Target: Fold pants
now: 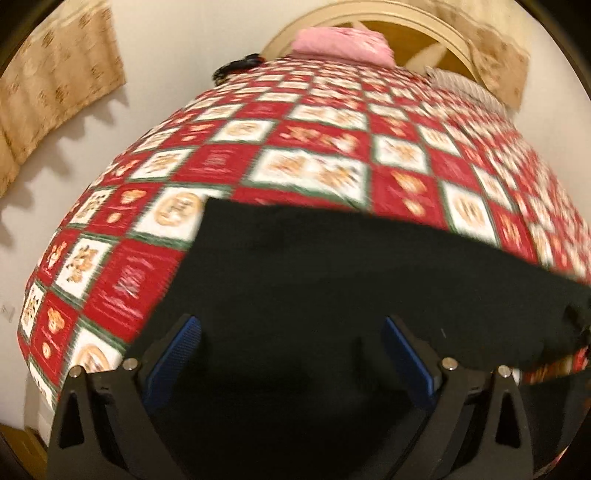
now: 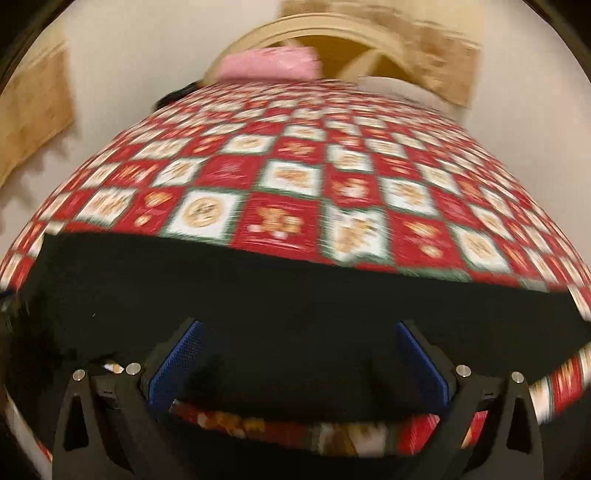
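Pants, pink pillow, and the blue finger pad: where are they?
pants (image 1: 332, 266), left wrist view, middle of the black cloth.
pink pillow (image 1: 340, 44), left wrist view, its front face.
blue finger pad (image 2: 177, 362), right wrist view, ridged surface.

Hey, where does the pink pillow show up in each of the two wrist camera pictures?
Left wrist: the pink pillow sits at top centre, at the far end of the checkered cloth, in front of the arched headboard.
Right wrist: the pink pillow is again at the top, a little left of centre.
Shared landmark: the black pants spread in front of both open grippers.
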The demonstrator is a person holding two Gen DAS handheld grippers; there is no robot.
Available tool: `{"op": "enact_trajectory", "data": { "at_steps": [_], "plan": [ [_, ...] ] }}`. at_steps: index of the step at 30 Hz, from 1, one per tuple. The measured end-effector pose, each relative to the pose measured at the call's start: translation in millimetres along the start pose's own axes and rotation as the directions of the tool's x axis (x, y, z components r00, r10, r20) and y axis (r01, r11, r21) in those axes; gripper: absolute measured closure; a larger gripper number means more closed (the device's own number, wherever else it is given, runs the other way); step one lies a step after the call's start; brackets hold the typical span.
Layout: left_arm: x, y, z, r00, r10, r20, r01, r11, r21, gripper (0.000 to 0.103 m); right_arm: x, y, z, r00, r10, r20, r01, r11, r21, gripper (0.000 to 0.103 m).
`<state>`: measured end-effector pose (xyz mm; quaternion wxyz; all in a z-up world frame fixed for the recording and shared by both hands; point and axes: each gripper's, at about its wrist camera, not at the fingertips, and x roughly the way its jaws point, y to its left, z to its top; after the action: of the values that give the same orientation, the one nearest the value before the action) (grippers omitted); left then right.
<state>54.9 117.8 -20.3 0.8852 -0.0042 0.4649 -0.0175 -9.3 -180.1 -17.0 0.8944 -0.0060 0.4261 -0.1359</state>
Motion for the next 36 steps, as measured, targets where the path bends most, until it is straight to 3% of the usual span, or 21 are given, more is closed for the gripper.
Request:
{"op": "enact_trajectory", "data": {
  "at_steps": [3, 8, 11, 13, 15, 18, 22, 24, 25, 26, 27, 29, 33, 36],
  "plan": [
    [3.6, 22.4, 20.5, 1.000, 0.002, 0.003, -0.002, 0.998, -0.055, 0.003, 20.5, 14.6, 16.7, 0.998, 0.070, -0.001, -0.070, 0.990, -0.124, 0.001],
    [11.4, 26.8, 34.2, 0.999, 0.038, -0.006, -0.038, 0.998, -0.056, 0.003, 39.5, 29.9, 41.8, 0.987, 0.163, -0.007, -0.161, 0.965, -0.209, 0.005],
    [12.5, 28.1, 31.7, 0.999, 0.055, -0.004, -0.055, 0.996, -0.070, 0.003, 45.2, 47.1, 61.4, 0.947, 0.320, -0.043, -0.322, 0.928, -0.190, 0.008],
    [15.7, 34.7, 30.6, 0.999, 0.049, -0.019, -0.051, 0.995, -0.088, 0.003, 49.4, 69.6, 71.4, 0.930, 0.363, -0.057, -0.367, 0.903, -0.223, 0.008],
    [17.5, 39.4, 28.0, 0.998, 0.055, -0.025, -0.058, 0.993, -0.104, 0.003, 56.8, 96.3, 77.2, 0.926, 0.368, -0.078, -0.375, 0.883, -0.281, 0.008],
    [23.6, 42.0, 26.8, 0.998, 0.025, -0.061, -0.030, 0.996, -0.081, 0.003, 71.8, 130.3, 77.1, 0.949, 0.300, -0.095, -0.313, 0.871, -0.379, 0.012],
    [24.0, 49.2, 33.1, 0.998, 0.042, -0.047, -0.045, 0.997, -0.068, 0.003, 94.8, 134.7, 72.7, 0.951, 0.269, -0.151, -0.308, 0.848, -0.431, 0.020],
    [27.2, 53.0, 35.8, 0.998, 0.021, -0.054, -0.026, 0.995, -0.093, 0.003, 108.6, 134.1, 71.4, 0.935, 0.288, -0.208, -0.352, 0.837, -0.420, 0.037],
    [30.3, 53.9, 36.8, 0.998, 0.001, -0.064, -0.008, 0.995, -0.102, 0.003, 110.5, 131.5, 71.1, 0.917, 0.334, -0.219, -0.397, 0.828, -0.397, 0.041],
    [31.9, 52.7, 36.4, 0.998, -0.004, -0.068, -0.003, 0.995, -0.101, 0.003, 109.4, 129.1, 71.2, 0.907, 0.362, -0.213, -0.419, 0.821, -0.388, 0.054],
    [33.2, 51.0, 35.1, 0.998, -0.003, -0.070, -0.004, 0.995, -0.096, 0.003, 107.8, 129.5, 71.0, 0.898, 0.383, -0.217, -0.439, 0.808, -0.392, 0.077],
    [33.7, 48.1, 31.5, 0.997, -0.002, -0.075, -0.004, 0.996, -0.084, 0.003, 101.3, 131.1, 69.6, 0.879, 0.416, -0.232, -0.476, 0.786, -0.394, 0.095],
    [27.3, 51.0, 25.8, 0.998, -0.004, -0.070, -0.001, 0.997, -0.081, 0.003, 78.4, 135.2, 63.1, 0.881, 0.430, -0.199, -0.473, 0.774, -0.422, 0.100],
    [14.7, 60.3, 22.9, 0.999, 0.005, -0.047, -0.010, 0.995, -0.095, 0.003, 45.6, 130.7, 60.9, 0.847, 0.511, -0.146, -0.523, 0.756, -0.394, 0.100]
  ]
}}
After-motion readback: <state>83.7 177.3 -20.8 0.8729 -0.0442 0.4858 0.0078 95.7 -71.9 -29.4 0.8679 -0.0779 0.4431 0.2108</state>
